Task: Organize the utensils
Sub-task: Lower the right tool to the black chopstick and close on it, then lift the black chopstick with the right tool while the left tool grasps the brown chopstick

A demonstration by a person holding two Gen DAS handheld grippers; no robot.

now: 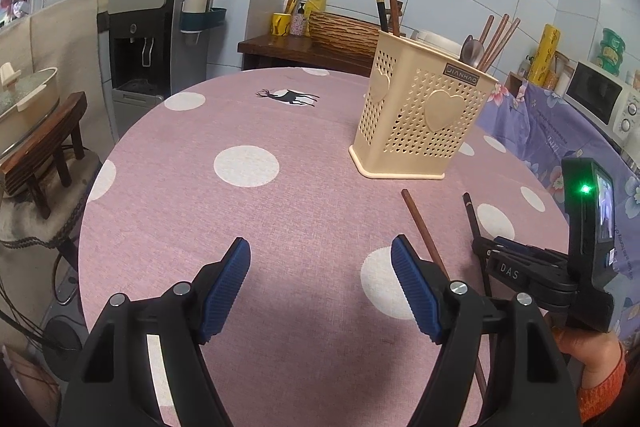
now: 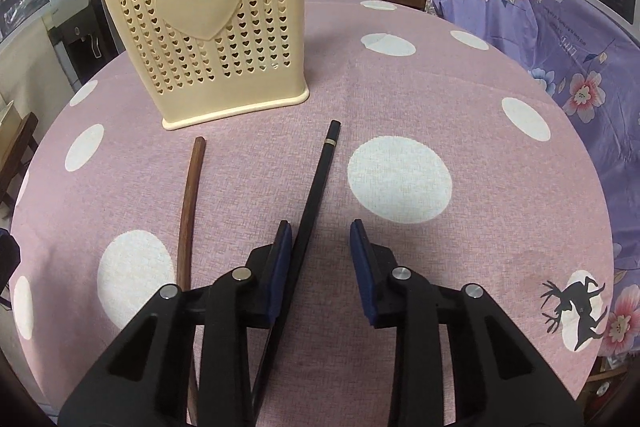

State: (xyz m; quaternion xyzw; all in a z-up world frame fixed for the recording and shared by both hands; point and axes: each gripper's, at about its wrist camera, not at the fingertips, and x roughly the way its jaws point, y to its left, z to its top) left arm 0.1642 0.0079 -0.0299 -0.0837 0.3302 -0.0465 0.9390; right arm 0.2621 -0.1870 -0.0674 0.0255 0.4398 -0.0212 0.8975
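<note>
A cream perforated utensil holder (image 1: 420,115) with heart shapes stands on the pink dotted tablecloth; it also shows in the right wrist view (image 2: 212,35). Chopsticks and a spoon (image 1: 474,49) stand in it. A brown chopstick (image 2: 188,211) and a black chopstick (image 2: 316,187) lie on the cloth in front of it; both also show in the left wrist view, brown (image 1: 424,231) and black (image 1: 472,215). My right gripper (image 2: 320,239) is open around the black chopstick, whose shaft lies against the left pad. My left gripper (image 1: 320,251) is open and empty to the left of the brown chopstick.
The round table (image 1: 248,227) drops off at its left edge. A purple flowered cloth (image 2: 560,39) covers furniture to the right. A water dispenser (image 1: 148,39), a wooden stool (image 1: 44,155) and a side counter with a basket (image 1: 344,31) stand beyond the table.
</note>
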